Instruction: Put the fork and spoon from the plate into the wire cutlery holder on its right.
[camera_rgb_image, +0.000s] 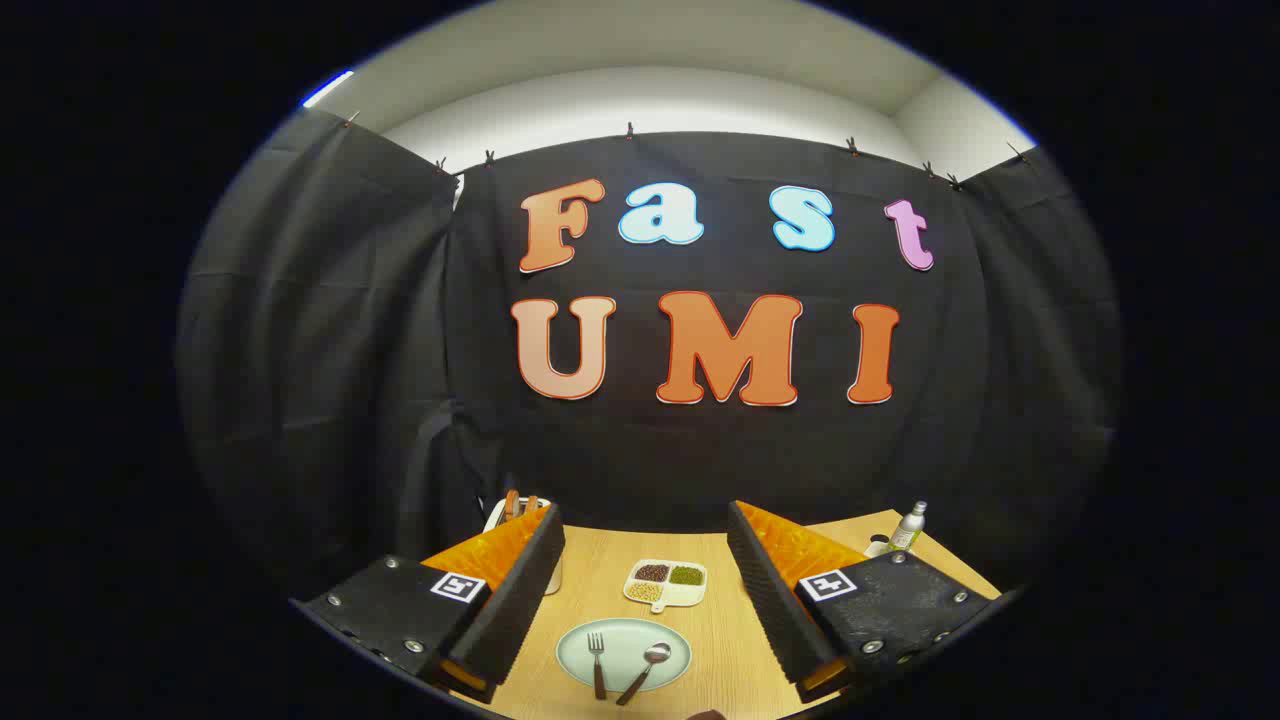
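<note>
Tongs (645, 590) hang wide open above a wooden table (725, 660), holding nothing, their two fingers spread well apart to either side. Between the fingers, low down and near the viewer, lies a pale round plate (660, 638). On the plate rest a fork (597, 660) and a spoon (645, 668), side by side and close together, the fork to the left with its prongs pointing away, the spoon to the right with its bowl pointing away and its handle slanting down to the left. Just beyond the plate sits a small divided dish (667, 584) with three compartments of dry grains: dark, green, and pale. Behind the left finger stands a light-coloured container (515, 512) with what look like wooden handles poking out; most of it is hidden. Behind the right finger, at the far edge of the table, stands a small bottle (908, 526) with a pale cap. Black cloth forms the wall behind the table.
</note>
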